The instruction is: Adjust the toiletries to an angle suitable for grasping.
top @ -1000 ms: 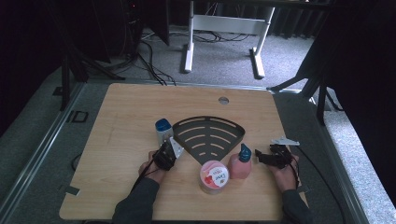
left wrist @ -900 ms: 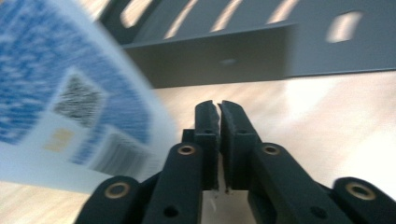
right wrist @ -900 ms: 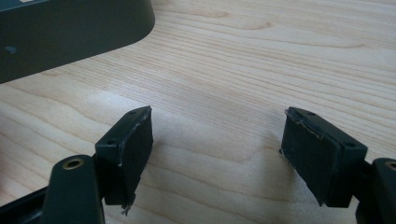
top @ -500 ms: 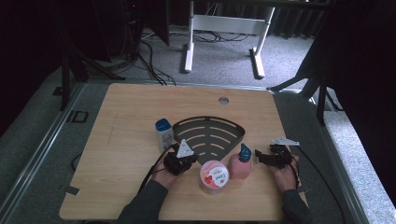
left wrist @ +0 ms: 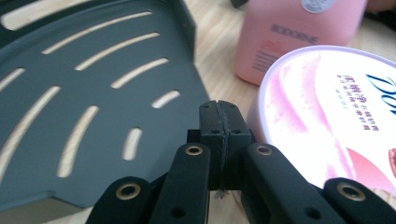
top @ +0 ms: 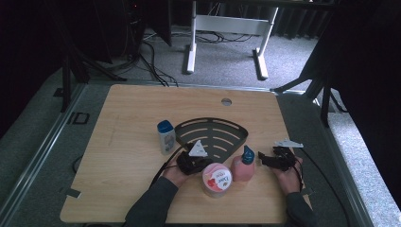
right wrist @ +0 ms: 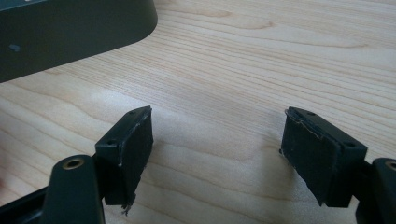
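Observation:
A black slotted fan-shaped rack point(top: 211, 135) lies flat mid-table. My left gripper point(top: 203, 163) rests at its near corner, jaws shut with nothing between them point(left wrist: 219, 119). In the left gripper view the rack point(left wrist: 70, 93) spreads to the left and a round pink-and-white jar lid point(left wrist: 336, 107) sits close on the right, with a pink bottle point(left wrist: 294, 32) beyond. In the high view the jar point(top: 216, 178) and the blue-capped pink bottle point(top: 244, 165) stand side by side. My right gripper point(top: 265, 159) is right of the pink bottle, open over bare wood point(right wrist: 219, 149).
A white bottle with a blue cap point(top: 166, 137) stands at the rack's left edge. The rack's dark wall point(right wrist: 70, 32) shows top left in the right gripper view. The table point(top: 118, 123) has a small round hole point(top: 226, 101) near its far edge.
My left gripper has moved right, from beside the white bottle to the rack's near corner next to the jar. The right gripper has stayed put.

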Tool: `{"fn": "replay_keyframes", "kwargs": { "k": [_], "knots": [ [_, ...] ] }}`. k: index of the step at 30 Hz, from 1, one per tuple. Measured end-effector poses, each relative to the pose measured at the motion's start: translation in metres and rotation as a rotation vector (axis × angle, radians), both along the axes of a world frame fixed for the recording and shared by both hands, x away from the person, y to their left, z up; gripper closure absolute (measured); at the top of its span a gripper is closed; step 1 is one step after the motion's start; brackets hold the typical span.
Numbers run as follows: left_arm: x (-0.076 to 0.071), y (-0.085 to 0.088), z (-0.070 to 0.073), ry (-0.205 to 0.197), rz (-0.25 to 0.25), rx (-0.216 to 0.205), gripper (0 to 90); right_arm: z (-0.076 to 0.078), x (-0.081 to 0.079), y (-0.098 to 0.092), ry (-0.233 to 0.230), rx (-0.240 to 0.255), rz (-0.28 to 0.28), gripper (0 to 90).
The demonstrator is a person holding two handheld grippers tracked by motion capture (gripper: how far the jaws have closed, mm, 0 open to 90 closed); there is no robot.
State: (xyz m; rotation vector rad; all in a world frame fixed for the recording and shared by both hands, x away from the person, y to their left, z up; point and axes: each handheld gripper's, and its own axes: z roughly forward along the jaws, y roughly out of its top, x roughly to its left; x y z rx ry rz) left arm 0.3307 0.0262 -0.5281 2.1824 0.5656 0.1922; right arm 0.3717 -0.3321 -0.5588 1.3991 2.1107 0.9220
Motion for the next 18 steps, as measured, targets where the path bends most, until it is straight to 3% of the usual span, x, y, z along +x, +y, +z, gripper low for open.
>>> {"fn": "replay_keyframes", "kwargs": {
  "k": [18],
  "knots": [
    [-0.023,-0.005,-0.001,0.002,-0.05,0.002,90.0,0.0,-0.002,0.001,-0.001,0.0,0.009,24.9]
  ]
}}
